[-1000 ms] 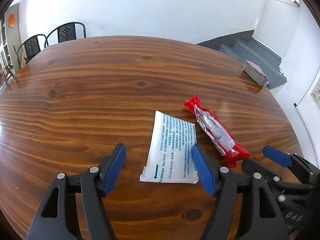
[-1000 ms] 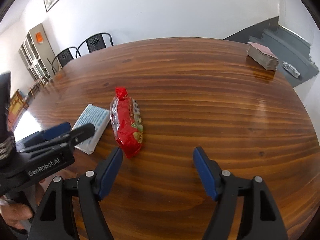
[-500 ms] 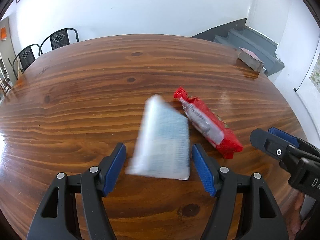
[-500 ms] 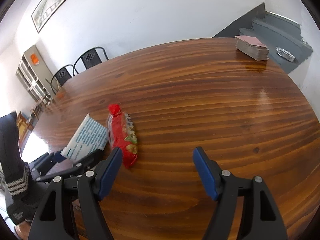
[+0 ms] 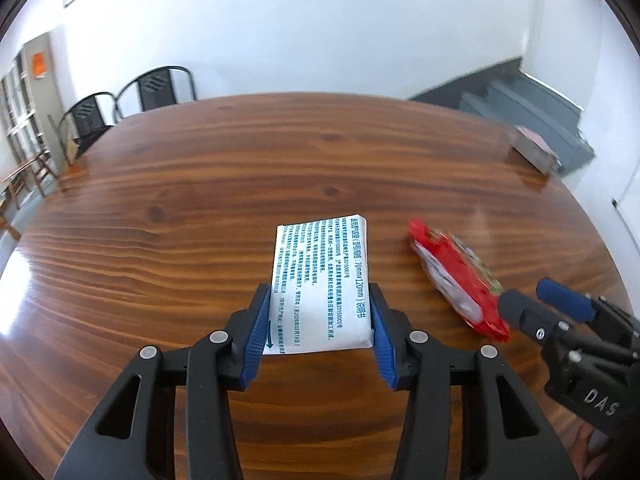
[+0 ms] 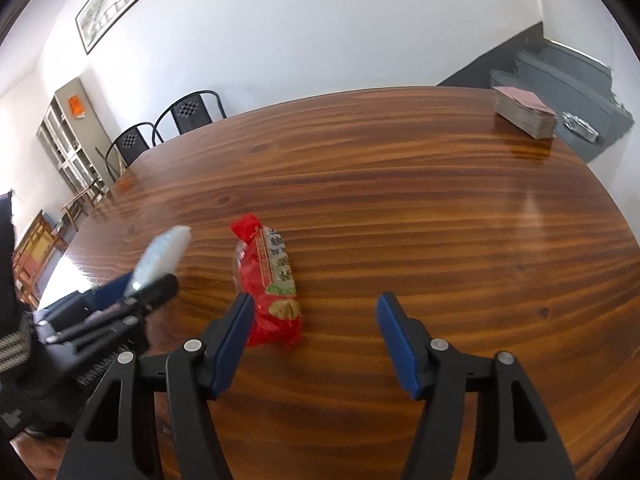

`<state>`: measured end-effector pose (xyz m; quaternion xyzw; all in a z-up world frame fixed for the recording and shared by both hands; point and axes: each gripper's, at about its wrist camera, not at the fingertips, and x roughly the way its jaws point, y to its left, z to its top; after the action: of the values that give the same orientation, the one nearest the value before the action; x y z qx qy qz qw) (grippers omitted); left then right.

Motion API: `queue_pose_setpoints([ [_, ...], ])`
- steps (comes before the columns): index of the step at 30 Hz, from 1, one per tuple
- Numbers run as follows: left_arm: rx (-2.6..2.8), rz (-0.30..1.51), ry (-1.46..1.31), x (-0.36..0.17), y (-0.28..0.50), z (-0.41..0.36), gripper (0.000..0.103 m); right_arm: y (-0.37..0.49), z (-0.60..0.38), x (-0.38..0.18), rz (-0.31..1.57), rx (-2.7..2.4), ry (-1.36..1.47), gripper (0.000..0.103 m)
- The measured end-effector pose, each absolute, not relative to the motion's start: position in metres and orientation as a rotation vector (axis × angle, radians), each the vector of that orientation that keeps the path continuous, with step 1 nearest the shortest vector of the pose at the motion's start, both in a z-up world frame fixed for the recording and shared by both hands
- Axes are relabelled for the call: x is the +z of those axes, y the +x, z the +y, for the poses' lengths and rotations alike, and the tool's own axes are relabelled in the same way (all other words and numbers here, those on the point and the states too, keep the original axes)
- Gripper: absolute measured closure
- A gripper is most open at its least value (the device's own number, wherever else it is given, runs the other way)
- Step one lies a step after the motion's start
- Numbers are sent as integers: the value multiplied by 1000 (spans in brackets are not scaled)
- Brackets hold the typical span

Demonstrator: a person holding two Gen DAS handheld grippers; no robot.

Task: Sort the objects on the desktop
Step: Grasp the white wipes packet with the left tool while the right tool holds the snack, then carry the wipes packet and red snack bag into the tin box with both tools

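A white packet (image 5: pixel 320 276) printed with blue text sits between the blue pads of my left gripper (image 5: pixel 318 308), whose jaws are closing and press on its two long edges. In the right wrist view the white packet (image 6: pixel 160 256) tilts up off the wooden table (image 6: pixel 400 208) in the left gripper (image 6: pixel 148 288). A red snack packet (image 6: pixel 268 280) lies flat on the table, its near end just inside the left finger of my right gripper (image 6: pixel 316 320). Those jaws are closing but do not touch it. The red snack packet (image 5: pixel 456 280) shows beside the right gripper (image 5: pixel 536 300).
A stack of cards (image 6: pixel 524 114) rests at the table's far right edge. Two black chairs (image 6: pixel 188 112) stand behind the far side, a cabinet (image 6: pixel 68 136) at the left wall. Grey stairs (image 6: pixel 560 80) rise beyond the right edge.
The left jaws have narrowed onto the white packet, which has straightened between them and come up off the table. The right jaws narrowed a little, with the red packet now closer to them.
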<state>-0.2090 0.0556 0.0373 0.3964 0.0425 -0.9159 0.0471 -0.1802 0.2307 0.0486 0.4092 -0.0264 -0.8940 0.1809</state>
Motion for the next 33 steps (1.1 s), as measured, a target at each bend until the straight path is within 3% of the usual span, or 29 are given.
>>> queue_pose_setpoints([
  [6,-2744,189,1195,38,-211,38,54,-193,198,38,53,-2527,1163,38],
  [12,-2759,156,1209,39,-210,47,54,-193,183,30,109,-2504,1197,69],
  [22,-2832,132,1207,53,-197,66,54,-153,204,53,-44,-2602,1123,71],
  [33,-3006,42,1204,71,-154,120,54,-49,269,101,-246,-2849,1022,71],
])
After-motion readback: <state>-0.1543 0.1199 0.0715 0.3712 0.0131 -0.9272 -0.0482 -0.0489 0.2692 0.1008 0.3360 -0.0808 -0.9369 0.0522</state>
